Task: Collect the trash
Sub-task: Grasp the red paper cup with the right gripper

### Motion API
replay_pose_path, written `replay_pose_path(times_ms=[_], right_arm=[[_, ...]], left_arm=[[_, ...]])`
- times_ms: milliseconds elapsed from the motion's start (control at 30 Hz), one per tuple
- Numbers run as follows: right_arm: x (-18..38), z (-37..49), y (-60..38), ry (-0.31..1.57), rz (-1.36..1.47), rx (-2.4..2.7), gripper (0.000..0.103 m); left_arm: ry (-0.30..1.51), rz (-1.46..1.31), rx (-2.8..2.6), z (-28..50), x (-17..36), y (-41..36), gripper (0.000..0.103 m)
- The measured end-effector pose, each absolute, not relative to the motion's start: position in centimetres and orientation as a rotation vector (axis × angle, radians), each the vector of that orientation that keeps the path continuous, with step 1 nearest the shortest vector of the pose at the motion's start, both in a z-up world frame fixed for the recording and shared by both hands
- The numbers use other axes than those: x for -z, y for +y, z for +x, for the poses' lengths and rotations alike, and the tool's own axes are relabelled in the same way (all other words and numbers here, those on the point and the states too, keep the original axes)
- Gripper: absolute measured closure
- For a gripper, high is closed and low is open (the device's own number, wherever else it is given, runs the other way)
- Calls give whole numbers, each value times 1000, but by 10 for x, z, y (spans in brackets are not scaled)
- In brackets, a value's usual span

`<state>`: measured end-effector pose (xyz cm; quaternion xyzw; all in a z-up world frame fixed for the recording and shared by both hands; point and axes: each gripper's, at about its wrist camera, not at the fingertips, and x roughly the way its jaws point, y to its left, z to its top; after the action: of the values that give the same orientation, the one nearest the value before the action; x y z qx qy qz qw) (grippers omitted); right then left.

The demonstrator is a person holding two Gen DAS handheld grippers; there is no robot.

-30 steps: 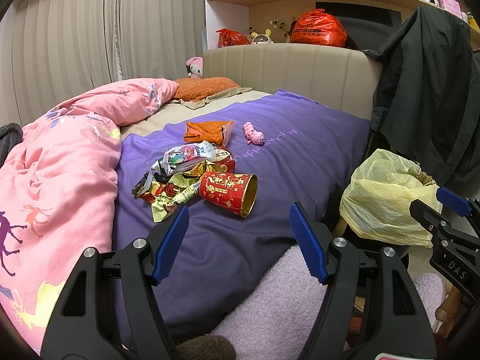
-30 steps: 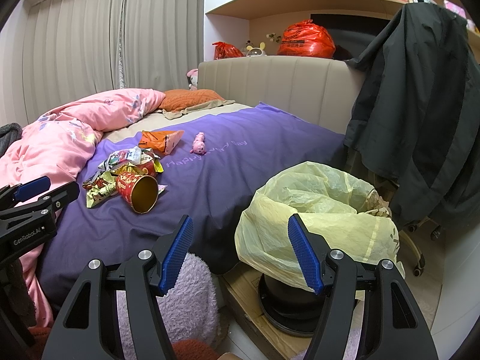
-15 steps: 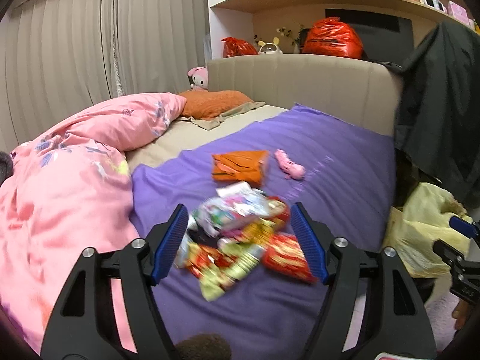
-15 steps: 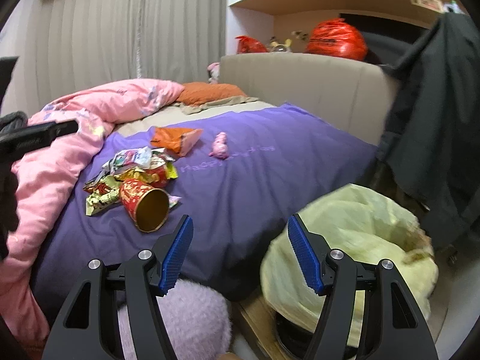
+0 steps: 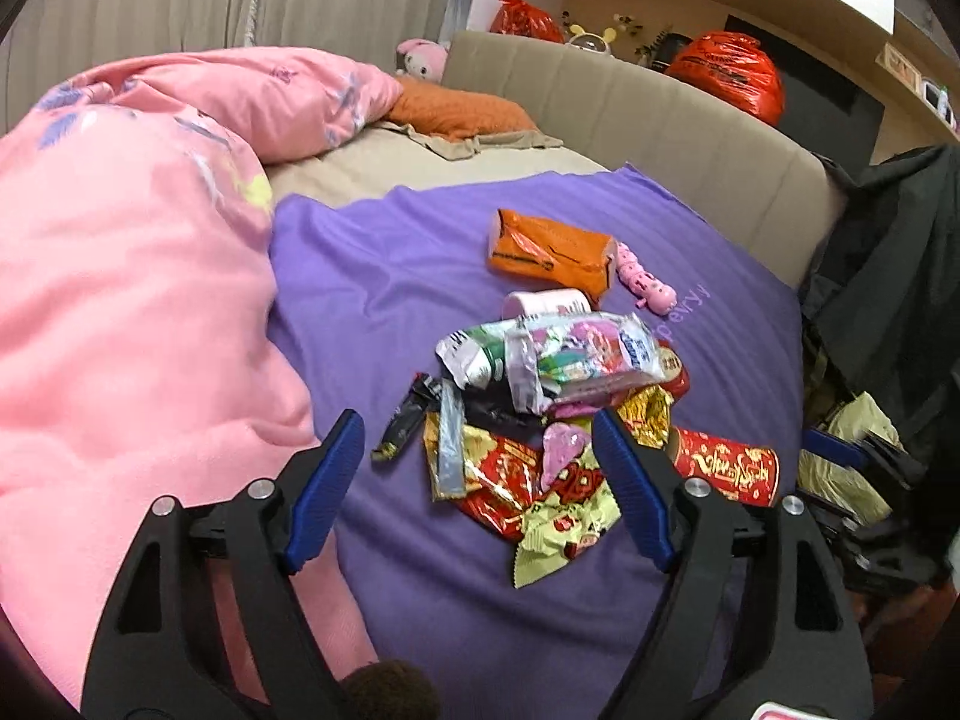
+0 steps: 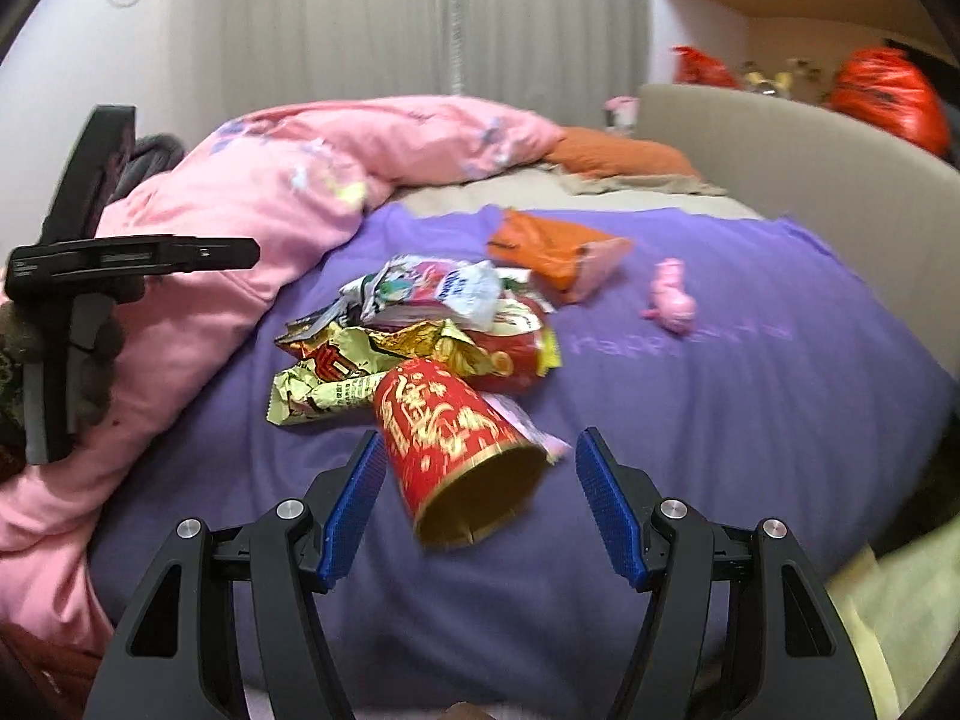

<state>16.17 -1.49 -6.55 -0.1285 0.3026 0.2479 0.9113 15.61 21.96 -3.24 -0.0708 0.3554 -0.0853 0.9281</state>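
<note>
A pile of crumpled snack wrappers lies on the purple blanket. A red and gold paper cup lies tipped on its side at the pile's near edge. My left gripper hovers over the wrappers with its jaws opening and nothing pressed between the pads. My right gripper stands open, with the cup's mouth lying between its fingers and apart from both pads. An orange packet and a pink toy lie beyond the pile.
A pink duvet is heaped along the left of the purple blanket. A beige headboard closes the far side. A dark jacket hangs at the right above a yellow trash bag.
Both grippers have swung away from the yellow bag and in over the bed. The left now hangs above the wrappers, and the right has come close up to the red cup.
</note>
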Motion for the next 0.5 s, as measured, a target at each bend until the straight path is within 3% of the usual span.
replay_pose_path(times_ms=[233, 433, 500], right_arm=[[96, 190, 11, 693, -258, -579, 41], [85, 180, 7, 677, -201, -548, 59], [79, 175, -2, 667, -163, -516, 61]], left_arm=[[707, -99, 202, 161, 34, 209, 24], [773, -110, 236, 170, 51, 206, 24], [786, -97, 258, 169, 54, 200, 24]])
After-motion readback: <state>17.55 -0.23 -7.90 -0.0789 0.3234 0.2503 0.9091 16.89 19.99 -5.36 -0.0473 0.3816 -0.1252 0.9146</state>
